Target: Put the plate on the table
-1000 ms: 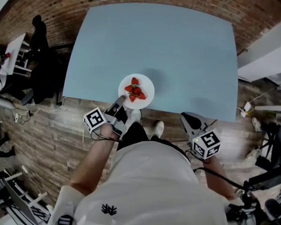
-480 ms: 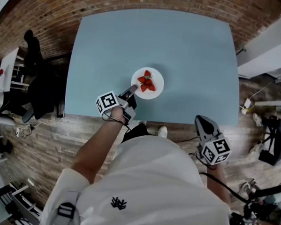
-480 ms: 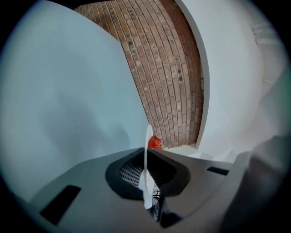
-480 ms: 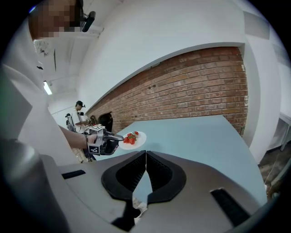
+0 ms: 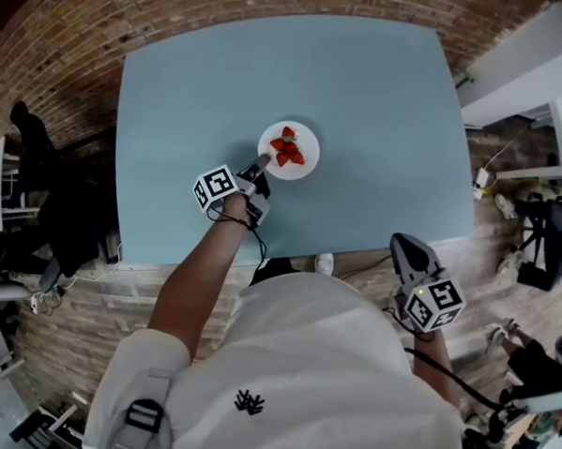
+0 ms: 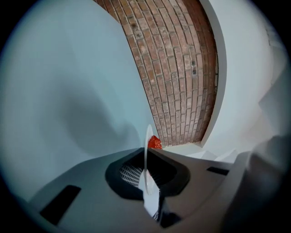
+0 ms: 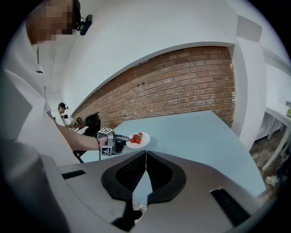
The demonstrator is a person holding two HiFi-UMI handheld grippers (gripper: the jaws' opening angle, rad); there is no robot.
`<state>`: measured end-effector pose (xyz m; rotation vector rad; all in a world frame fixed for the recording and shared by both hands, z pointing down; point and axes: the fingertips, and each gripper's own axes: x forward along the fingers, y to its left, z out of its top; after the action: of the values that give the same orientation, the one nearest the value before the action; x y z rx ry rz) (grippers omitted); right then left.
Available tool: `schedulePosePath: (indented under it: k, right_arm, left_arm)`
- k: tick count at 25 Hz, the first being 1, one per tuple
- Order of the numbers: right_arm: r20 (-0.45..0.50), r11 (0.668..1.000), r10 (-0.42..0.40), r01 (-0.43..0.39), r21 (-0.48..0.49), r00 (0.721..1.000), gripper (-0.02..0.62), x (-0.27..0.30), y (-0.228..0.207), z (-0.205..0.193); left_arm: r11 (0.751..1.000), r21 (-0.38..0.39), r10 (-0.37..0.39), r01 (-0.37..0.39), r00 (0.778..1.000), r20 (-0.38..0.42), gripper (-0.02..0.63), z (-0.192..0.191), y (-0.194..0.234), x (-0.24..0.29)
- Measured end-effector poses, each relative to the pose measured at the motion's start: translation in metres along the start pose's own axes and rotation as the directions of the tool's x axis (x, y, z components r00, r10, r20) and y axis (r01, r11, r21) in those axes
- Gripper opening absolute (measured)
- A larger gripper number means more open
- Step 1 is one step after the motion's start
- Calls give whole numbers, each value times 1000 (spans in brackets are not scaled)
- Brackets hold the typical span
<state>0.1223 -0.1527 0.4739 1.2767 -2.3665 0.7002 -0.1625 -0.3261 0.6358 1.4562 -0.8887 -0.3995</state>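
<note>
Left arm stretched out and gripping, right arm tucked in and idle.
The bare left forearm (image 5: pixel 203 271) reaches from the shoulder toward 1 o'clock, and the left claw (image 5: pixel 262 162) at its end is clamped edge-on over the rim of the plate (image 5: pixel 308 147). The right claw (image 5: pixel 404 244) hangs close to the body at about 4 o'clock in the head view. Its tips aim toward 11 o'clock, and its jaws are pressed together with nothing between them.
</note>
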Motion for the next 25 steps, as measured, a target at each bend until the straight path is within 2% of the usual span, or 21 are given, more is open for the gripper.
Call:
schedulePosePath:
  k: [3,8,17,25]
  right_arm:
    - [-13,999,-28,29,42,1000,8,2,-3,-4]
    - [-45,997,-60,61,42,997,8,13,1,-3]
    - [-71,994,-88,92,51,994,8,18,3,-6]
    - [-71,995,-81,85,57,994,8,23,6,-5]
  left_arm:
    - [1000,-3,16,-16,1000,-19,11,8,15,18]
    - [999,-7,33,-34,999,-43,11,24,33,34]
    - [999,-5,53,-54,996,-65,11,25,44,44]
    - [981,75,183,-177,979,-87,15,17,47,45]
